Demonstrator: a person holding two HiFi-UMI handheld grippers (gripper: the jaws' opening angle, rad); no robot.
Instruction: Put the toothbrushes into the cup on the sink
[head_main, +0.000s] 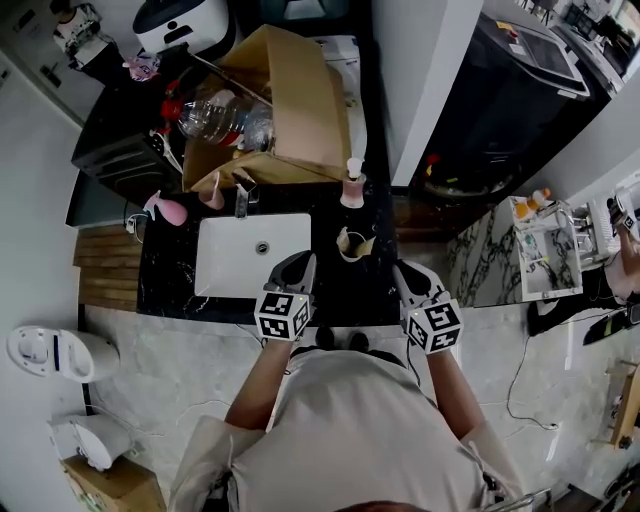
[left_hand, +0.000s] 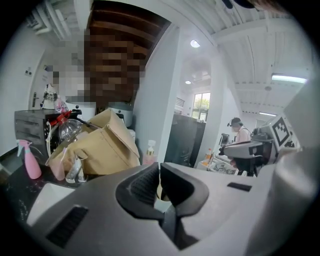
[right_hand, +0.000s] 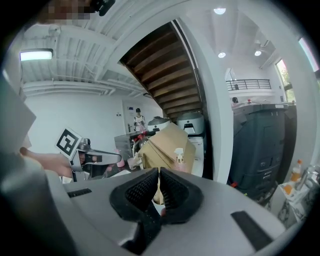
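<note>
Right below me the person in the pale shirt stood at the counter with both tools up over its near edge. The left gripper was clenched, pads together with nothing between them. The right gripper was the same, jaws pressed tight and empty. Just past the left one lay the white rectangular sink basin, set into the black marbled counter. There was the small tan cup, on the counter just right of the basin. Whether toothbrushes stood in it was too small to tell. Behind it stood a pink pump bottle, and a pink spray bottle off to the basin's left. Farthest back sat the open brown cardboard box, with a clear plastic bottle in it.
</note>
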